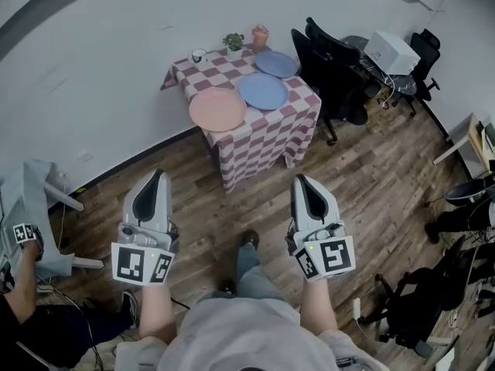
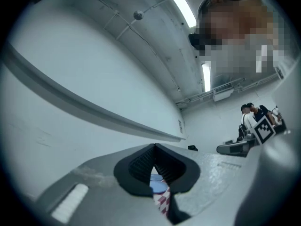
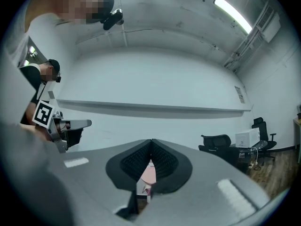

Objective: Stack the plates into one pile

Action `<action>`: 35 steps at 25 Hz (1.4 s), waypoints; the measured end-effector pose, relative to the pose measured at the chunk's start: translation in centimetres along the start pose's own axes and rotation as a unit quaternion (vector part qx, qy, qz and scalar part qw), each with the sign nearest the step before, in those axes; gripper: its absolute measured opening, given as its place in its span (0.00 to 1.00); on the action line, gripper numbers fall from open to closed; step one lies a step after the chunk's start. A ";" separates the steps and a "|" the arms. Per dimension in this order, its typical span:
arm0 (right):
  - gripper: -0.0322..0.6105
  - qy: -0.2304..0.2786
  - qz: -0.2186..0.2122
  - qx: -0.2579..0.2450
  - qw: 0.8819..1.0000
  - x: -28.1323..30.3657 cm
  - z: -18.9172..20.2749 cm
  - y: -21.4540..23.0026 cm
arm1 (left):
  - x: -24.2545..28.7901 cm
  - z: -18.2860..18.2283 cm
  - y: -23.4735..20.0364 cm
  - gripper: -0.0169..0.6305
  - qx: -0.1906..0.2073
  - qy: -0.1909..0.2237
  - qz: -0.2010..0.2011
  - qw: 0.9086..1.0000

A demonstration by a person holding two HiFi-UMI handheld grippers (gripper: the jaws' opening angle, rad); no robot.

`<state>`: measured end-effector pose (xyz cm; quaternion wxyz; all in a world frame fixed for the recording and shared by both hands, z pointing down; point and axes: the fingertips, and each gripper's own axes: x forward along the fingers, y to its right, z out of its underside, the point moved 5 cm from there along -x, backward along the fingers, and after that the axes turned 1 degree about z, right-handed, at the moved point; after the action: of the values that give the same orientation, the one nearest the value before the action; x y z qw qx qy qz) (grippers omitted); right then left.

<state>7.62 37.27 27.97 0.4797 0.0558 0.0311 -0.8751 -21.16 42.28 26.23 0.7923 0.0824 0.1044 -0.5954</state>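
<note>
A small table with a red-and-white checked cloth (image 1: 267,134) stands by the wall, well ahead of me. On it lie a pink plate (image 1: 217,108) at the front left, a blue plate (image 1: 262,91) beside it and a second blue plate (image 1: 276,63) behind, each lying apart. My left gripper (image 1: 160,174) and right gripper (image 1: 298,178) hover side by side over the wooden floor, short of the table, both shut and empty. A blue plate (image 2: 159,186) peeks below the shut jaws of the left gripper (image 2: 155,146). The pink plate (image 3: 149,174) shows below the right gripper (image 3: 151,141).
A small potted plant (image 1: 233,43), an orange cup (image 1: 260,35) and a white cup (image 1: 199,55) stand at the table's back edge. Black office chairs (image 1: 332,68) and a white box (image 1: 390,51) crowd the table's right. Another person (image 1: 23,284) sits at far left.
</note>
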 end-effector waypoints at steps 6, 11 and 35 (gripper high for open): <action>0.05 0.014 -0.016 -0.006 1.000 7.1 -0.6 3.0 | 6.5 -0.2 -2.8 0.03 -0.002 0.033 -0.013 0.999; 0.05 0.025 -0.024 -0.005 0.999 12.5 -1.7 6.7 | 12.1 -0.3 -4.0 0.03 -0.005 0.041 -0.021 0.999; 0.05 -0.007 -0.031 0.035 0.999 27.1 2.4 15.3 | 27.1 5.4 -9.2 0.03 -0.006 0.002 -0.036 0.999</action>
<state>5.93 6.13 26.88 0.4506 0.0655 -0.0017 -0.8903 -22.37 13.23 24.26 0.7705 0.0750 0.1120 -0.6230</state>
